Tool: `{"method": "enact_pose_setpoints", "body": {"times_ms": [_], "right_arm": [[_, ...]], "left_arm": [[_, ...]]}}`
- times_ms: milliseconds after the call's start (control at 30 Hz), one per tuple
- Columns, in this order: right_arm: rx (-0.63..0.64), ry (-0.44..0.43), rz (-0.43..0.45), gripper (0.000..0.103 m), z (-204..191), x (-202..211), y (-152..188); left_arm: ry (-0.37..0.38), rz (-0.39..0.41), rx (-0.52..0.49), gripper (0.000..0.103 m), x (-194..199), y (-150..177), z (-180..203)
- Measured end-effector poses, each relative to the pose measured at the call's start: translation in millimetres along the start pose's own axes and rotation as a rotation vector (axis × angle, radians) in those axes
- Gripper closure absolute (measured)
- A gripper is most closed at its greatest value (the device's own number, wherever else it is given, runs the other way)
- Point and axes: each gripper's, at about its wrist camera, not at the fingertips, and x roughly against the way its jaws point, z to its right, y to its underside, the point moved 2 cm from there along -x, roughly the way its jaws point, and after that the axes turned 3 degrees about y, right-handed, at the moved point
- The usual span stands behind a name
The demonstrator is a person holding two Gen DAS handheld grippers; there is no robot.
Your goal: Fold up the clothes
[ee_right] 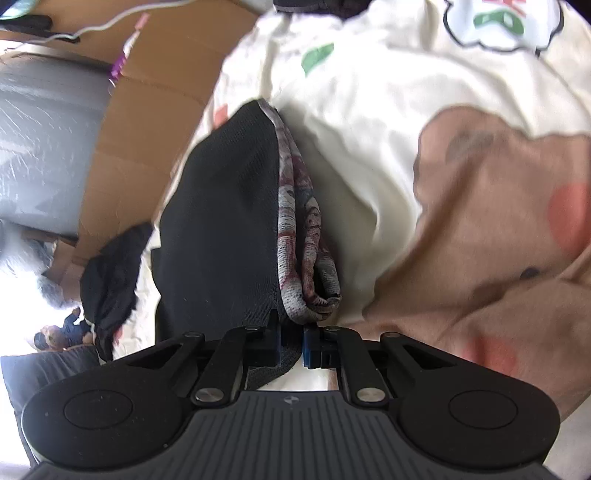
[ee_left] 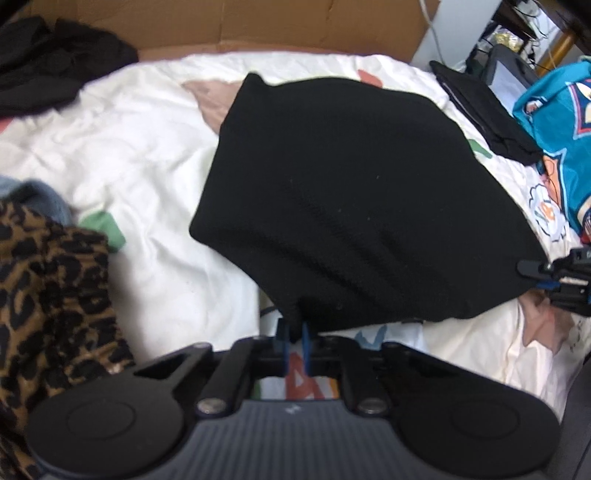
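Observation:
A black garment (ee_left: 351, 192) lies folded on the white printed bedsheet (ee_left: 155, 147). My left gripper (ee_left: 294, 334) is shut on the garment's near corner, with black cloth pinched between its blue pads. The right gripper (ee_left: 532, 267) shows at the right edge of the left wrist view, clamped on the garment's right corner. In the right wrist view my right gripper (ee_right: 291, 338) is shut on the black garment (ee_right: 221, 221), whose edge shows a grey and red printed inner side (ee_right: 306, 236).
A leopard-print garment (ee_left: 48, 295) lies at the left, with denim behind it. More dark clothes (ee_left: 55, 59) sit at the back left, a teal printed shirt (ee_left: 557, 129) and a black folded item (ee_left: 480, 110) at the right. A cardboard panel (ee_left: 258, 26) stands behind the bed.

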Motion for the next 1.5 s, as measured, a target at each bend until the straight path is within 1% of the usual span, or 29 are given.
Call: {"method": "enact_pose_setpoints", "body": {"times_ms": [100,200,233,400,500,600,667,700,767,800,833,867,900,933,967,1033,1067,1100,1133,1233,1300,1367,1400,1500], "right_arm": [[-0.003,-0.007,0.017,0.094,0,3,-3],[0.008,0.009,0.018,0.094,-2,2,-3],[0.012,0.019,0.020,0.094,-2,1,-4],[0.013,0.046,0.044,0.094,-1,3,-7],[0.012,0.054,0.063,0.094,2,6,-8],[-0.001,0.062,0.064,0.093,5,5,-10],[-0.008,0.064,0.058,0.091,7,4,-10],[-0.014,0.065,0.056,0.088,8,4,-9],[-0.025,0.060,0.043,0.079,9,3,-7],[-0.032,0.058,0.037,0.071,10,2,-7],[-0.037,0.057,0.034,0.067,10,1,-6],[-0.041,0.055,0.031,0.067,11,-1,-6],[-0.041,0.054,0.028,0.067,11,-1,-6],[-0.041,0.054,0.025,0.067,11,-2,-6],[-0.043,0.056,0.025,0.067,11,-2,-5],[-0.048,0.060,0.032,0.068,13,-2,-5],[-0.051,0.061,0.041,0.068,14,-1,-6],[-0.055,0.062,0.049,0.075,15,0,-6],[-0.054,0.059,0.055,0.087,15,1,-7],[-0.041,0.053,0.067,0.092,14,3,-9],[-0.031,0.054,0.074,0.093,12,3,-10],[-0.035,0.047,0.092,0.094,13,6,-16],[-0.043,0.042,0.104,0.094,15,7,-20],[-0.039,0.038,0.139,0.095,16,11,-35]], "left_arm": [[-0.016,0.038,0.006,0.099,15,-4,-6],[-0.025,0.047,0.019,0.099,21,-7,-13],[-0.029,0.041,0.017,0.099,19,-6,-13],[-0.005,-0.037,0.023,0.098,8,5,-17],[0.012,-0.054,0.017,0.098,9,9,-20],[0.026,-0.067,0.004,0.098,12,12,-18],[0.029,-0.077,0.003,0.098,14,14,-19],[0.023,-0.082,0.003,0.100,16,14,-19],[0.009,-0.065,-0.010,0.099,23,14,-22],[0.012,-0.055,-0.015,0.098,27,13,-23],[0.019,-0.047,-0.013,0.098,31,11,-25],[0.026,-0.038,-0.007,0.097,35,9,-27],[0.034,-0.031,-0.002,0.094,37,6,-27],[0.046,-0.028,0.002,0.087,37,3,-27],[0.057,-0.026,0.006,0.083,37,1,-27],[0.080,-0.020,0.024,0.062,36,-4,-25],[0.090,-0.016,0.032,0.059,32,-6,-25],[0.101,-0.015,0.034,0.055,29,-7,-24],[0.115,-0.017,0.033,0.054,25,-6,-23],[0.142,-0.047,0.034,0.056,6,-2,-19],[0.165,-0.065,0.046,0.059,-1,0,-18],[0.190,-0.085,0.066,0.078,-7,1,-18],[0.193,-0.097,0.068,0.093,-8,2,-17],[0.226,-0.108,0.069,0.094,-6,6,-10]]}}
